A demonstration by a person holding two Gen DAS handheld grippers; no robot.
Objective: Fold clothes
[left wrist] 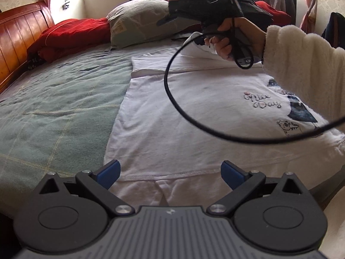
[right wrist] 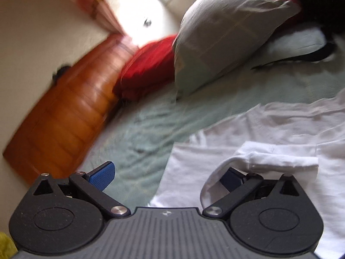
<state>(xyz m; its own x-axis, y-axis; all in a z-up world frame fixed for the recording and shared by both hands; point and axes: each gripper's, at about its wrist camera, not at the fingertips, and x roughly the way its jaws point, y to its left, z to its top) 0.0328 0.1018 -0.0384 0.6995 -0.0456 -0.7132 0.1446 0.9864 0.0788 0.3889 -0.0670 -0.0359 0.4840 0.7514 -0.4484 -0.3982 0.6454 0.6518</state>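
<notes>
White cotton fills the middle and right of the left wrist view: a T-shirt (left wrist: 194, 116) lies flat on the pale green bedspread (left wrist: 56, 99), printed side up, with script lettering (left wrist: 262, 101) and a small drawing at the right of the frame. Its left sleeve is folded over near the frame's centre top, and its hem runs just above the left gripper (left wrist: 170, 173), whose blue-padded jaws stand wide apart over the hem, holding nothing.

At the upper right of that view a hand (left wrist: 235, 41) in a fluffy cream sleeve (left wrist: 306, 69) holds the right gripper (right wrist: 169, 178) above the shirt, a black cable (left wrist: 172, 99) looping down from it.

In the blurred right wrist view this gripper's jaws are spread wide too; a fold of the shirt's sleeve (right wrist: 280, 161) drapes around the right-hand pad, though nothing is pinched between the two. A grey pillow (right wrist: 220, 34), red bedding (right wrist: 146, 69) and a wooden headboard (right wrist: 69, 116) occupy the upper left.
</notes>
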